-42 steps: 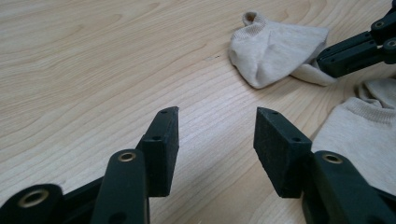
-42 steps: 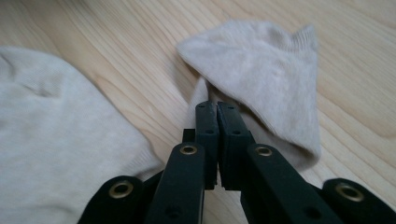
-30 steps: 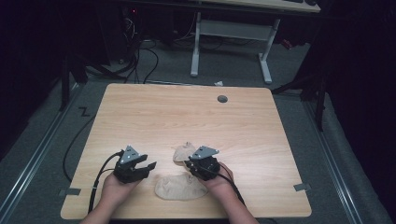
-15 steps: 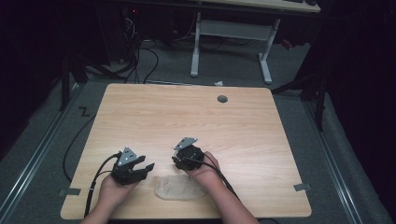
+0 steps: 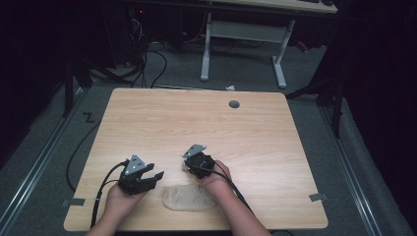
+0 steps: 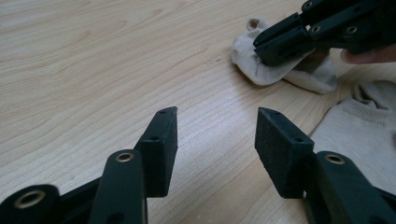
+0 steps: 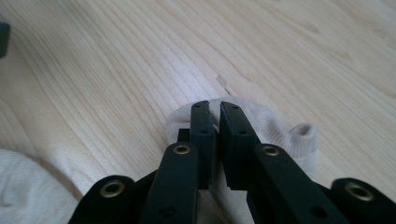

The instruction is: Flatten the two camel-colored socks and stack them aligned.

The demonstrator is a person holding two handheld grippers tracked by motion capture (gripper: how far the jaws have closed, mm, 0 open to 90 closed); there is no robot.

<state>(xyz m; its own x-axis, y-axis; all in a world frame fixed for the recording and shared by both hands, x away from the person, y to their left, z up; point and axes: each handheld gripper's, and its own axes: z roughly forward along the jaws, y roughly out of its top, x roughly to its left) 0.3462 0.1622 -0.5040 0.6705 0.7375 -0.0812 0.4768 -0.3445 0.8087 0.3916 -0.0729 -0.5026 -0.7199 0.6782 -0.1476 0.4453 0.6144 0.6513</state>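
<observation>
The right gripper hides the pinched sock in the high view. The flat sock runs off the left gripper view's right edge.

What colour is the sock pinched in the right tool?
Cream sock, clearest in the right gripper view.

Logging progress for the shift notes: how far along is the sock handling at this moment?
Done: nothing looks finished. In hand: the right gripper is clamped on one beige sock. Left: the second sock lies flat at the table's near edge; the left gripper is open, empty.
</observation>
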